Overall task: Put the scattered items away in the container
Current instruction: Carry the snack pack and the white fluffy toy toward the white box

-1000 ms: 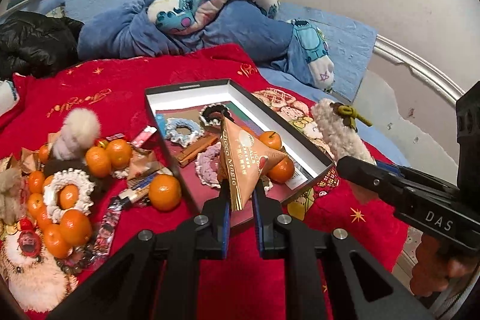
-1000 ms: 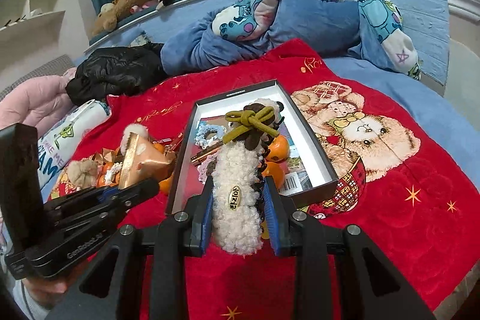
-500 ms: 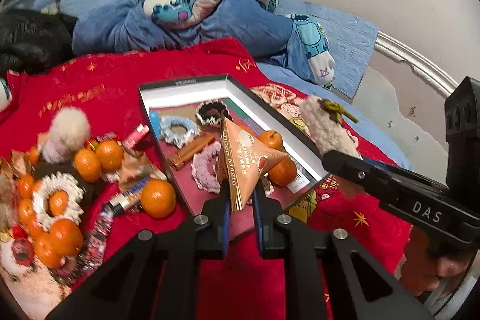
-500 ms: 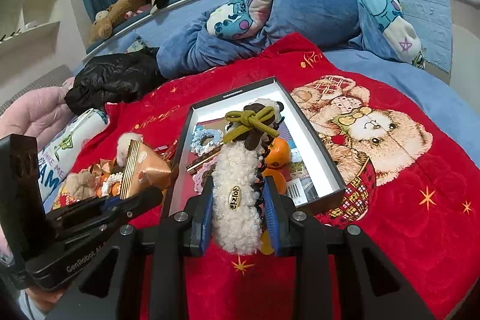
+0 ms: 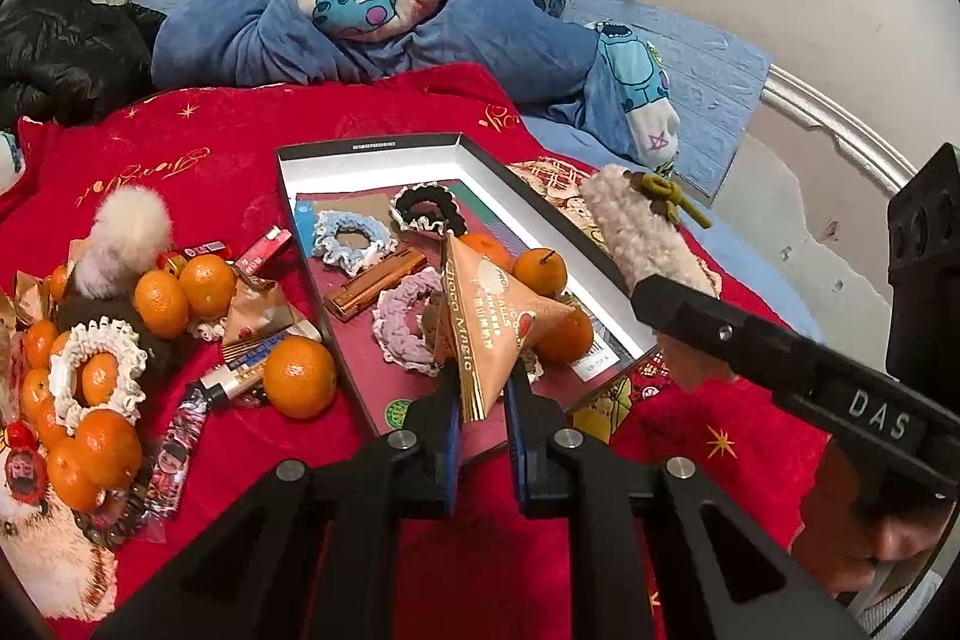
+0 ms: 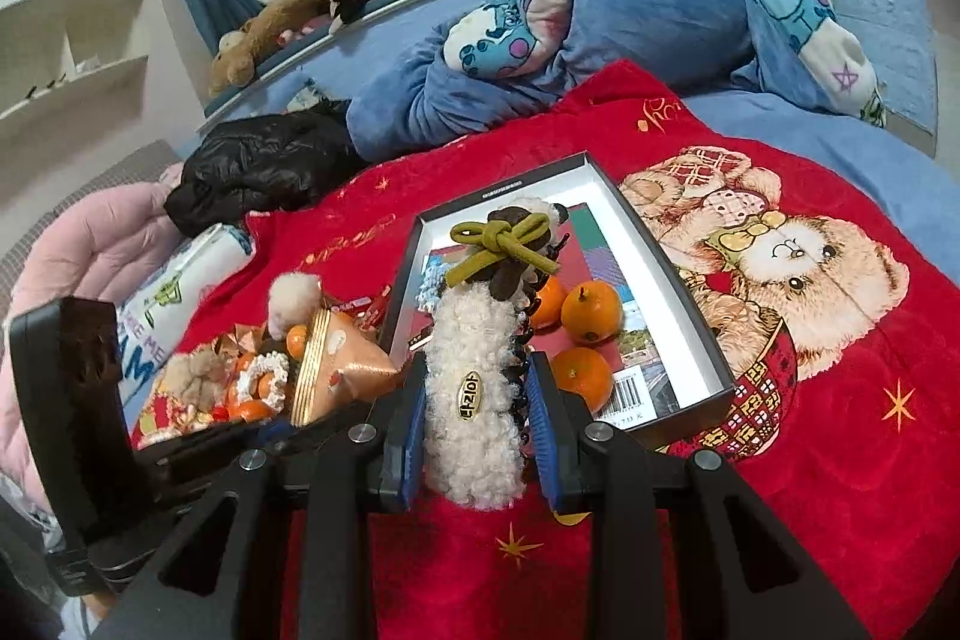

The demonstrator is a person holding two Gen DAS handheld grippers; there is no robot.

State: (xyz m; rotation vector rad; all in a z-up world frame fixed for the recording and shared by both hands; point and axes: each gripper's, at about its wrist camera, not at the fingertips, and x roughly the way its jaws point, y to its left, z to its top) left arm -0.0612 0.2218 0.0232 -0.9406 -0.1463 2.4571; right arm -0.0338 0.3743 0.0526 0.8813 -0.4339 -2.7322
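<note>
On the bed a red blanket (image 5: 252, 142) is spread out, and an open black box (image 5: 372, 143) with white inner walls sits on it, a little right of the middle. The left gripper (image 5: 483, 394) hangs over the near end of that box, its jaws drawn narrow and pinching the bottom edge of an orange pyramid-shaped packet (image 5: 480, 316) that stands upright between the pads. The right gripper (image 6: 474, 412) is just beside the box on its right side in the left camera's view, clamped on a fluffy cream hair claw (image 6: 474, 370) topped with an olive-green knotted bow (image 6: 504, 238); the black teeth of the claw show along its right edge. Inside the box lie a pale blue scrunchie (image 5: 348, 241), a black scrunchie (image 5: 429, 214), a pink scrunchie (image 5: 405, 325), a copper-coloured bar (image 5: 375, 283) and a few mandarins (image 5: 540, 271). To the left of the box, out on the blanket, more things are strewn: loose mandarins (image 5: 300, 376), a white scrunchie (image 5: 99, 373) ringed around one of them, a cream pompom (image 5: 129, 238), small red packets (image 5: 264, 247) and a foil-wrapped packet (image 5: 258, 307). Far across the bed are a rumpled blue quilt (image 5: 372, 46) and a black jacket (image 5: 66, 46).
</note>
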